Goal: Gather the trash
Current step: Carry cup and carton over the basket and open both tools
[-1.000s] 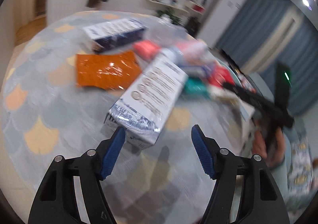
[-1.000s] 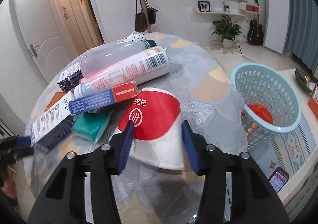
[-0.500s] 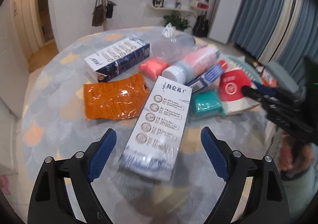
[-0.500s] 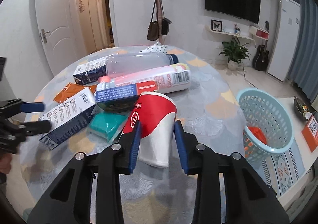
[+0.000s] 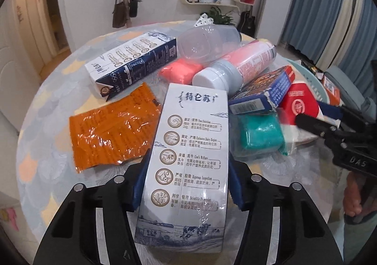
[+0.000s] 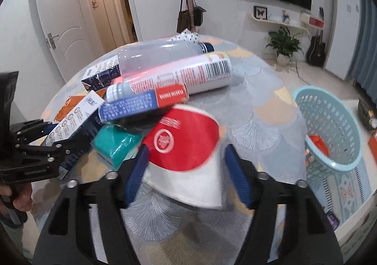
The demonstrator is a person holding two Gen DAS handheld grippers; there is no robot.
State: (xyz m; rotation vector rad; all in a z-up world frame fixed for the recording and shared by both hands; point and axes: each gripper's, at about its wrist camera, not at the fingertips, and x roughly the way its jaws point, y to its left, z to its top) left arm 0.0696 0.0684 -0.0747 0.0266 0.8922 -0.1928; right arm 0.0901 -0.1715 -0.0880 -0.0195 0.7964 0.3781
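At lower centre, the left gripper (image 5: 187,182) clamps the milk carton (image 5: 188,168). The right gripper (image 6: 186,174) straddles the blurred paper cup (image 6: 186,154), apparently open, 2 pads apart.

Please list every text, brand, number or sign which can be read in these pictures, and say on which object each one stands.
"特仑苏": top of the white milk carton between the left gripper jaws.
"Rigorous Inspection": lower on the same carton; its smaller print is too small to read.
"DAS": body of the right gripper, seen from the left wrist.
Barcode on the pink spray can: digits unreadable.
Blue and red box: print blurred.
Red and white paper cup: round logo blurred.
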